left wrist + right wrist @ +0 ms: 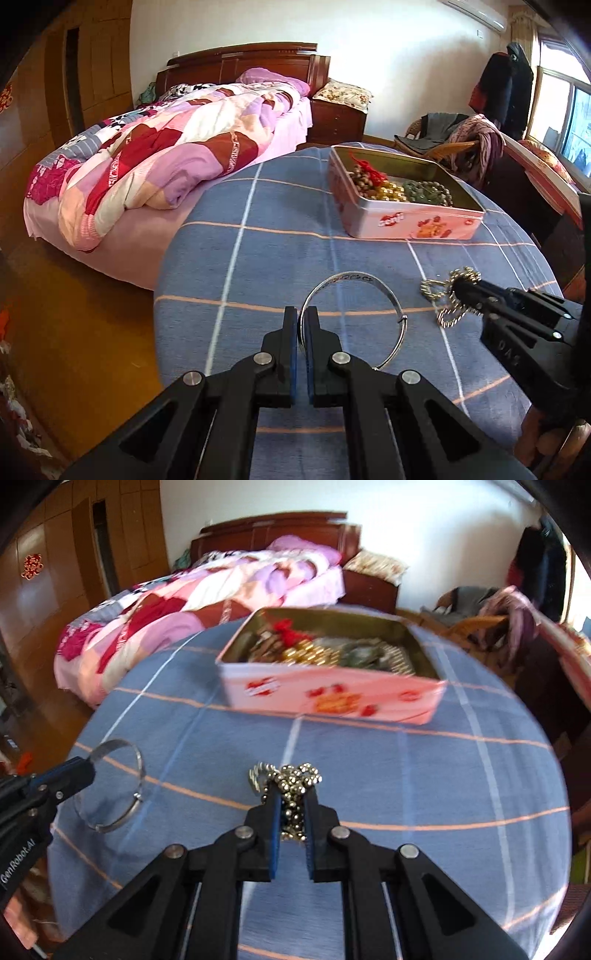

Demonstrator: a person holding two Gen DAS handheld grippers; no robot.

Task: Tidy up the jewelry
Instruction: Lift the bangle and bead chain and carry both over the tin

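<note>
So the left tongs point(303, 314) were clamped on a thin silver bangle point(369, 277). Right tongs point(292, 794) pinched a shiny, bunched-up bead chain point(295, 775).

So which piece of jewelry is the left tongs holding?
The thin silver bangle, a plain open hoop; the right tongs hold the beaded chain.

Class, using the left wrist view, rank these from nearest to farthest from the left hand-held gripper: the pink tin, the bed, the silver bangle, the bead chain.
1. Silver bangle: clamped in the left hand-held gripper.
2. Bead chain: to the right, in the right hand-held gripper.
3. Pink tin: ahead on the tablecloth.
4. Bed: beyond the table, left.
</note>
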